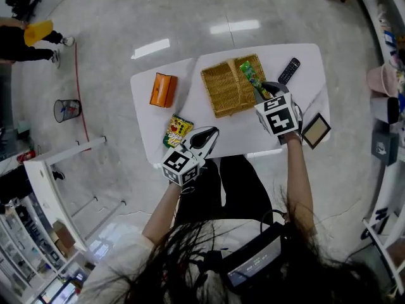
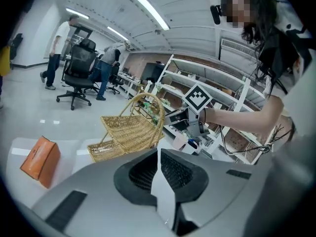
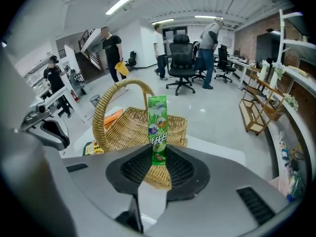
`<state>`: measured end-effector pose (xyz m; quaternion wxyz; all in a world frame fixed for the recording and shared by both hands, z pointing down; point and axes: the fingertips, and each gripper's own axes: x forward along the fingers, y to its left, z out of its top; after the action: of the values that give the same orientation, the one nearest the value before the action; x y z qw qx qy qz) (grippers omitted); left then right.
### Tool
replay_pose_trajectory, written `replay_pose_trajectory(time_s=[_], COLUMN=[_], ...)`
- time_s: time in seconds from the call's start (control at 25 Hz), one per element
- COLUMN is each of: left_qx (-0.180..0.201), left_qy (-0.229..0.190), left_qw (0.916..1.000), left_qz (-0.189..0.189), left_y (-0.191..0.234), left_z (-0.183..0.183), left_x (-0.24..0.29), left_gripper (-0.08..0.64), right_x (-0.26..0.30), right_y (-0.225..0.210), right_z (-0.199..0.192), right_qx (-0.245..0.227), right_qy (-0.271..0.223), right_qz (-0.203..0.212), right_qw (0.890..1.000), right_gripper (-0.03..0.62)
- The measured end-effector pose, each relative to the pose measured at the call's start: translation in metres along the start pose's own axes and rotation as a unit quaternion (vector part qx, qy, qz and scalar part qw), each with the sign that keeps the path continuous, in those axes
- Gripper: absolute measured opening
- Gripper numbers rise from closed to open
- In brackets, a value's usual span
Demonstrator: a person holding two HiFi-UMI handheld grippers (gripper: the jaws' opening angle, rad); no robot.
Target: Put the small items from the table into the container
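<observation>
Gripping a green candy pack (image 3: pixel 158 127), the right claw (image 3: pixel 157 168) is over the basket (image 1: pixel 221 92); left claw (image 2: pixel 158 166) closed, empty. Orange box (image 1: pixel 163 89), yellow bag (image 1: pixel 178 132) lie outside.

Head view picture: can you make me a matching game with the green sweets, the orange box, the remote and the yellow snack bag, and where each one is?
Things:
1. green sweets
2. orange box
3. remote
4. yellow snack bag

Places:
A. on the table, left of the basket
B. on the table, beside the left gripper
C. pinched in the right gripper
D. on the table, right of the basket

Pairs: 1-C, 2-A, 3-D, 4-B.
</observation>
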<state>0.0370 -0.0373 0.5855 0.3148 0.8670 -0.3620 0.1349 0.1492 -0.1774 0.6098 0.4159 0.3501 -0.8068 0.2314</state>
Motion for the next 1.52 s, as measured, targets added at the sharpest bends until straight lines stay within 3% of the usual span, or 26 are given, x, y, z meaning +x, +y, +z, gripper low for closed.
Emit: replay_pose_trajectory(time_s=[0.4, 0.56, 0.76, 0.96, 1.2, 1.52], left_qx=[-0.009, -0.009, -0.009, -0.011, -0.008, -0.005], left_qy=[-0.007, -0.006, -0.005, -0.013, -0.010, -0.003], left_qw=[0.9999, 0.9998, 0.9998, 0.9998, 0.9999, 0.9998], left_qz=[0.013, 0.015, 0.017, 0.014, 0.002, -0.020], left_y=[0.012, 0.013, 0.014, 0.008, -0.001, -0.013], left_z=[0.004, 0.002, 0.001, 0.006, 0.009, 0.013], left_x=[-0.010, -0.013, -0.013, -0.012, -0.003, 0.009], left_gripper=[0.014, 0.014, 0.014, 0.014, 0.014, 0.014], right_x=[0.023, 0.021, 0.005, -0.030, -0.072, -0.091], right_y=[-0.001, -0.002, -0.010, -0.015, -0.006, 0.021], right_z=[0.003, -0.001, 0.004, 0.002, -0.028, -0.078], right_qx=[0.009, 0.031, 0.081, 0.160, 0.234, 0.306], right_qy=[-0.005, -0.007, -0.055, -0.119, -0.181, -0.193], right_qz=[0.024, 0.028, 0.017, 0.013, -0.020, -0.026], right_qw=[1.000, 0.999, 0.995, 0.980, 0.955, 0.932], right_gripper=[0.115, 0.135, 0.135, 0.130, 0.072, 0.025])
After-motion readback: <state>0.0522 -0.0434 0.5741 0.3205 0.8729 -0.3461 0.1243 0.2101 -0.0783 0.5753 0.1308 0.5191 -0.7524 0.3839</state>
